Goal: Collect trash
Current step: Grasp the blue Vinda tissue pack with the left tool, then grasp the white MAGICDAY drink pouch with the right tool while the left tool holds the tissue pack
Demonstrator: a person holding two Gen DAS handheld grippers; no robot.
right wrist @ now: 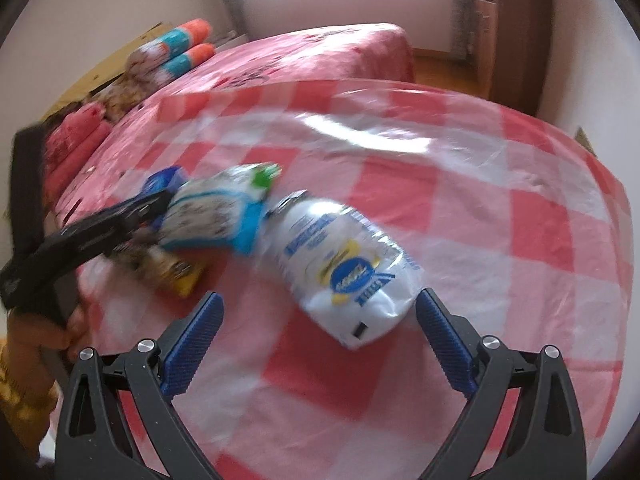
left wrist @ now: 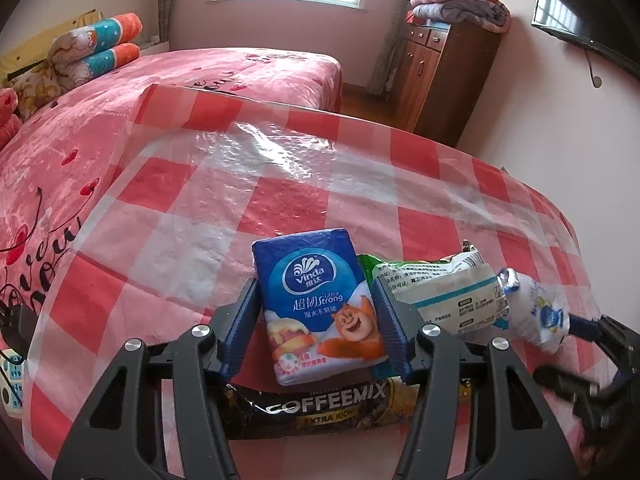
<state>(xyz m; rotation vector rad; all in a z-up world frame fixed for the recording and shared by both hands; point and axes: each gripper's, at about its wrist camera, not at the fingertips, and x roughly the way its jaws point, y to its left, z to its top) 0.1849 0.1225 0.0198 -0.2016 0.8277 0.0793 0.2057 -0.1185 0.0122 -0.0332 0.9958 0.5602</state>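
A blue Vinda tissue pack [left wrist: 320, 304] lies on the red-and-white checked table [left wrist: 280, 184]. My left gripper [left wrist: 316, 288] is shut on it, one pad against each long side. Under the pack's near end lies a black Coffeemix sachet [left wrist: 320, 408]. To the right sit a white-and-green wrapper [left wrist: 440, 292] and a white packet [left wrist: 536, 308] with a blue and yellow logo. In the right wrist view, my right gripper [right wrist: 320, 300] stands open. The white packet [right wrist: 340, 264] has its near end between the fingertips, untouched. The left gripper [right wrist: 120, 216] shows blurred at the left.
Beyond the table's far edge is a pink bed [left wrist: 160, 80] with rolled quilts. A wooden cabinet [left wrist: 440, 68] stands at the back right, below a wall-mounted screen [left wrist: 592, 8]. A power strip [left wrist: 10, 376] hangs at the left edge. A hand [right wrist: 68, 328] holds the left gripper.
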